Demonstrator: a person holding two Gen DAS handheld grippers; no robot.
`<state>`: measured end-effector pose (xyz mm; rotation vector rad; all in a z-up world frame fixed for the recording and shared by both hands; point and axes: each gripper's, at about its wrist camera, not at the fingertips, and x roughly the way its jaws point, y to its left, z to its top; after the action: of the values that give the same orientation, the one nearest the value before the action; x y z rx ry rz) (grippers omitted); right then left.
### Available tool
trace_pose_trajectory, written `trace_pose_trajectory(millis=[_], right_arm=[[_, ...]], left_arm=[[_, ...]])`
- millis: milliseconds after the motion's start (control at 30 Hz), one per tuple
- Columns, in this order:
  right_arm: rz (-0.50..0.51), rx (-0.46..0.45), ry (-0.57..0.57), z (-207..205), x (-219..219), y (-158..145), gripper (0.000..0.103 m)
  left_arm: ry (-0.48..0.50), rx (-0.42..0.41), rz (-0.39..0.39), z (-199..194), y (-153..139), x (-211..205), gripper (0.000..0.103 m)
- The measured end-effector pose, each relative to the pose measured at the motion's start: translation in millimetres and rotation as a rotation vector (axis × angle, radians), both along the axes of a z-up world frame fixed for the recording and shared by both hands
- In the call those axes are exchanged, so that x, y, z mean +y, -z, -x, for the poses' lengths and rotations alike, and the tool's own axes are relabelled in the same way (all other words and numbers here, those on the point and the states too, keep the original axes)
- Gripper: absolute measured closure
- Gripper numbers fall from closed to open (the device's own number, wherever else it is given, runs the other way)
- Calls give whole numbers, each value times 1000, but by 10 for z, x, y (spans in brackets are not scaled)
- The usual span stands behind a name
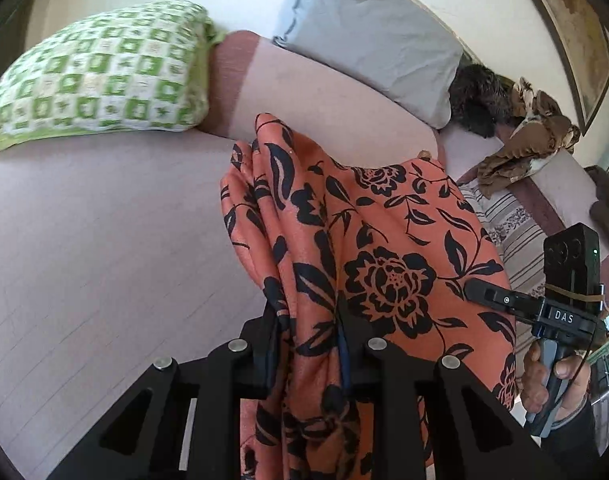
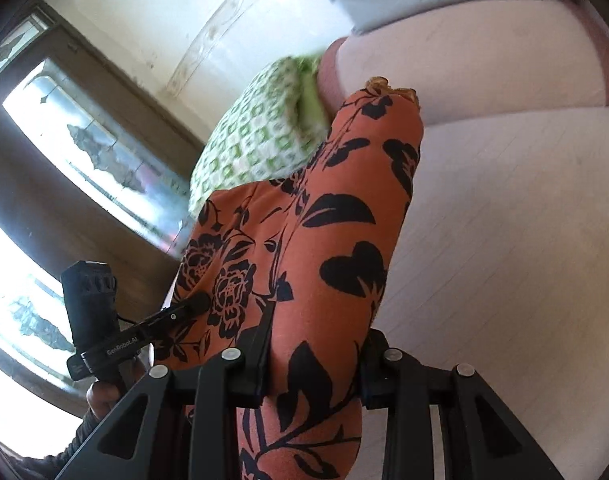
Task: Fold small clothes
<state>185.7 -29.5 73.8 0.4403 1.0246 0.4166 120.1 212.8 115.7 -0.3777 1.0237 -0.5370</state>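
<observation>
An orange garment with a black flower print (image 1: pixel 368 248) hangs between both grippers above a pale pink bed (image 1: pixel 104 240). My left gripper (image 1: pixel 308 336) is shut on a bunched part of it. The right gripper also shows in the left wrist view (image 1: pixel 480 292), gripping the cloth's right side, held by a hand. In the right wrist view my right gripper (image 2: pixel 316 344) is shut on a thick fold of the garment (image 2: pixel 344 208). The left gripper shows there at the left (image 2: pixel 196 302), pinching the cloth's far side.
A green checked pillow (image 1: pixel 100 76) and a grey pillow (image 1: pixel 368 40) lie at the head of the bed. Brown and dark clothes (image 1: pixel 528 136) and a striped cloth (image 1: pixel 512 232) lie at the right. A window (image 2: pixel 84 152) is on the left in the right wrist view.
</observation>
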Motion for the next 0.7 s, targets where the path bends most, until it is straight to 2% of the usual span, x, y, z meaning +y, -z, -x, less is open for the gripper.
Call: trace_pose_trajectory(millis=[200,267,300,333,367,400,433,567,633,700], right_arm=[[16,60,42,-153,-487,522,68],[55,107,91,-176,-635,821,63],[96,126,114,-165,-701,903,57],[157,159,146,-147,-745,1014,54],[174,178,155,-108,-773,1079,53],[171,154,161,-35,-829,1038,48],[213,115,167,39,-814,937,46],[288,-12,198,186,-763,495,44],[241,-63,168,130,-600,311,37],[177,-78,106,205,-507,257,29]], left_arm=[[18,87,-26,-139,636,-313,75],[11,137,-51,-113,892,-400,72],[7,167,-93,-98,1027,-434,72],[6,175,-107,-70,1108,-421,61],[2,162,-99,-31,1101,-376,56],[-14,136,-120,14,1047,-315,52],[-27,103,-134,55,953,-242,48],[-73,-1,-140,123,571,-29,42],[-61,-44,-123,125,443,-75,39],[-31,-58,-117,183,425,-168,39]])
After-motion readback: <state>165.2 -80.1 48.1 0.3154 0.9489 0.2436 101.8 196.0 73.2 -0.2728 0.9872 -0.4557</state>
